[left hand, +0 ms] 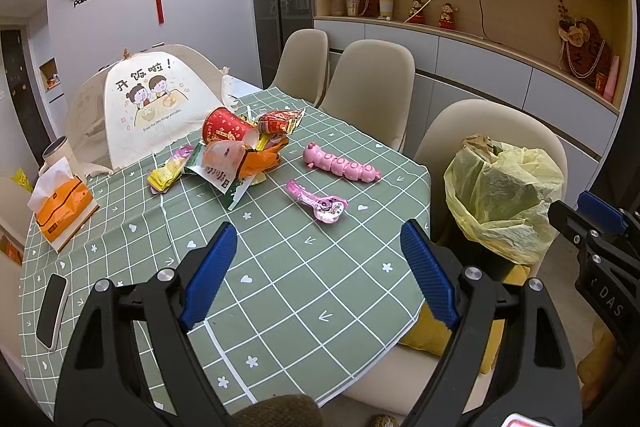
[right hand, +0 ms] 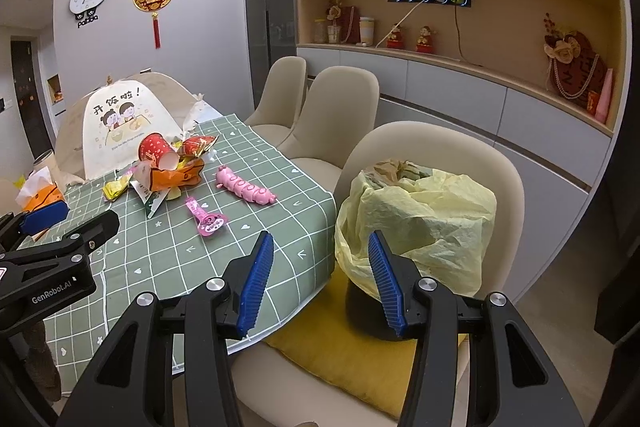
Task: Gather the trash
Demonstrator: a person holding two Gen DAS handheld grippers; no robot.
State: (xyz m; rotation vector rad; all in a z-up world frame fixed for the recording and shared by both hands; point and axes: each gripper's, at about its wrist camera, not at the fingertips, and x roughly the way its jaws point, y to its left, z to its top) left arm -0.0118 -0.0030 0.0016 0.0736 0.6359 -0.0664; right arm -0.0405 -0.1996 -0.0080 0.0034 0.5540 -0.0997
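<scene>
A heap of trash lies mid-table: a red paper cup (left hand: 224, 129) (right hand: 157, 150) on its side, an orange bag (left hand: 256, 159) (right hand: 180, 177), red snack wrappers (left hand: 280, 121) and a yellow wrapper (left hand: 166, 177) (right hand: 116, 187). A bin lined with a yellow bag (left hand: 504, 195) (right hand: 420, 219) stands on the nearest chair, on a yellow cushion (right hand: 340, 355). My left gripper (left hand: 316, 263) hovers open over the near tablecloth, nothing in it. My right gripper (right hand: 320, 275) is open between the table edge and the bin, also empty.
A pink caterpillar toy (left hand: 340, 163) (right hand: 244, 187) and a pink toy (left hand: 320, 203) (right hand: 206, 219) lie near the trash. A tissue pack (left hand: 60, 207), a phone (left hand: 52, 309) and a mesh food cover (left hand: 152, 103) sit on the green checked tablecloth (left hand: 288, 287). Beige chairs (left hand: 368, 79) line the right side.
</scene>
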